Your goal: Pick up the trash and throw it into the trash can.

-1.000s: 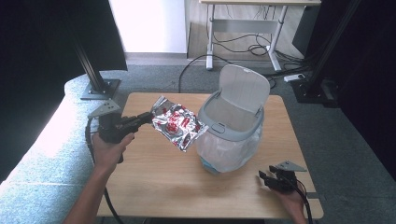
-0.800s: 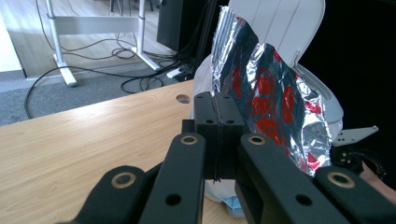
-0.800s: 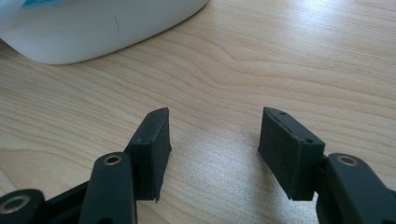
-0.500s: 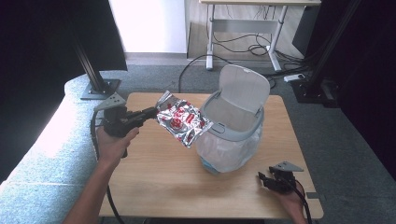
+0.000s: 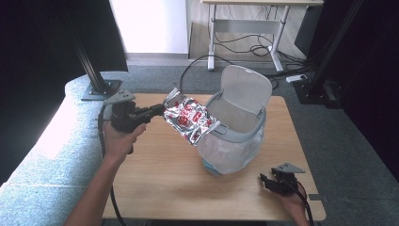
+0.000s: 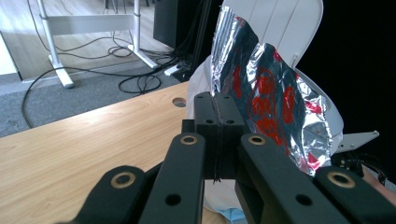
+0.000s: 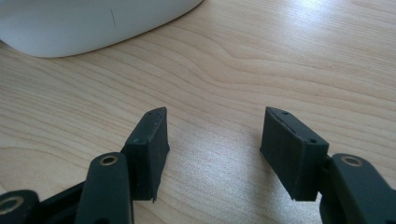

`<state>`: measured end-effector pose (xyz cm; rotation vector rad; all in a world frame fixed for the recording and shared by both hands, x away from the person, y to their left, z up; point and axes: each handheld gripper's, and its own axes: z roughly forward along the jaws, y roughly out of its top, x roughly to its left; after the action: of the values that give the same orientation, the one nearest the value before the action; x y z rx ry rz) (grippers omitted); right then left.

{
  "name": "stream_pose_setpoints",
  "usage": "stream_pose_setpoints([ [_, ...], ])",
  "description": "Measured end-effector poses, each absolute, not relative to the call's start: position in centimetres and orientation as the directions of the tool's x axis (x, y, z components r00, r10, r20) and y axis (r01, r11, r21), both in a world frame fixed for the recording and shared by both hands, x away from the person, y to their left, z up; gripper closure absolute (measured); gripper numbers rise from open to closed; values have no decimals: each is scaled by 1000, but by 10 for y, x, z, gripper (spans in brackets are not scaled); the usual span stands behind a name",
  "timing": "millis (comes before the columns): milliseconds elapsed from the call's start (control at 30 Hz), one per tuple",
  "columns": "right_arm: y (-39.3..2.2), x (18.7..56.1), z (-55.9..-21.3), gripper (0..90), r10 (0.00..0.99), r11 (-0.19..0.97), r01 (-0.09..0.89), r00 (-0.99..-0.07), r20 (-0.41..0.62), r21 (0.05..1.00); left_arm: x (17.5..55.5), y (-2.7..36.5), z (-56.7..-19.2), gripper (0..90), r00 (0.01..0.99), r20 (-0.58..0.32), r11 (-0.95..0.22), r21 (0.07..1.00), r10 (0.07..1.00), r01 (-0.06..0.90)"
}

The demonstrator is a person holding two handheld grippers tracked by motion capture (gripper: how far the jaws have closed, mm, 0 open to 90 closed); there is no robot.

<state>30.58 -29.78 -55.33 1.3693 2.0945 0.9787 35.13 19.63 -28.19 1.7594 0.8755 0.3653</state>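
A crumpled silver foil bag with red print (image 5: 190, 120) hangs in the air, its lower end over the near rim of a white lidded bin (image 5: 235, 141). My left gripper (image 5: 162, 109) is shut on the bag's upper left corner, left of the bin. In the left gripper view the jaws (image 6: 217, 121) pinch the foil bag (image 6: 271, 102) in front of the raised bin lid (image 6: 289, 18). The lid (image 5: 247, 89) stands open. My right gripper (image 5: 269, 181) rests low at the table's front right, open, with bare wood between its jaws (image 7: 212, 140).
The bin holds a clear liner and stands on a wooden table (image 5: 160, 183). Its white wall (image 7: 70, 23) lies just beyond the right gripper. A blue-grey couch (image 5: 51, 155) runs along the left. A desk frame and cables (image 5: 244, 42) stand on the floor behind.
The left gripper has carried the foil bag up and to the right, so the bag now overlaps the bin's rim. The right gripper has stayed put.
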Motion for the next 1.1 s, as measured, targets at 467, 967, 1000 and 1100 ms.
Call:
stream_pose_setpoints([
  [467,-298,306,-553,405,914,255,594,-405,10,763,362,182,-275,900,691,-170,-152,912,703,380],
  [967,-298,306,-553,405,914,255,594,-406,10,763,373,164,-267,900,703,-166,-168,910,692,380],
  [1000,-298,306,-553,404,914,255,594,-406,10,763,373,163,-267,900,703,-167,-168,909,691,381],
  [1100,-298,306,-553,404,914,255,594,-406,10,763,375,162,-267,900,704,-167,-171,908,691,383],
])
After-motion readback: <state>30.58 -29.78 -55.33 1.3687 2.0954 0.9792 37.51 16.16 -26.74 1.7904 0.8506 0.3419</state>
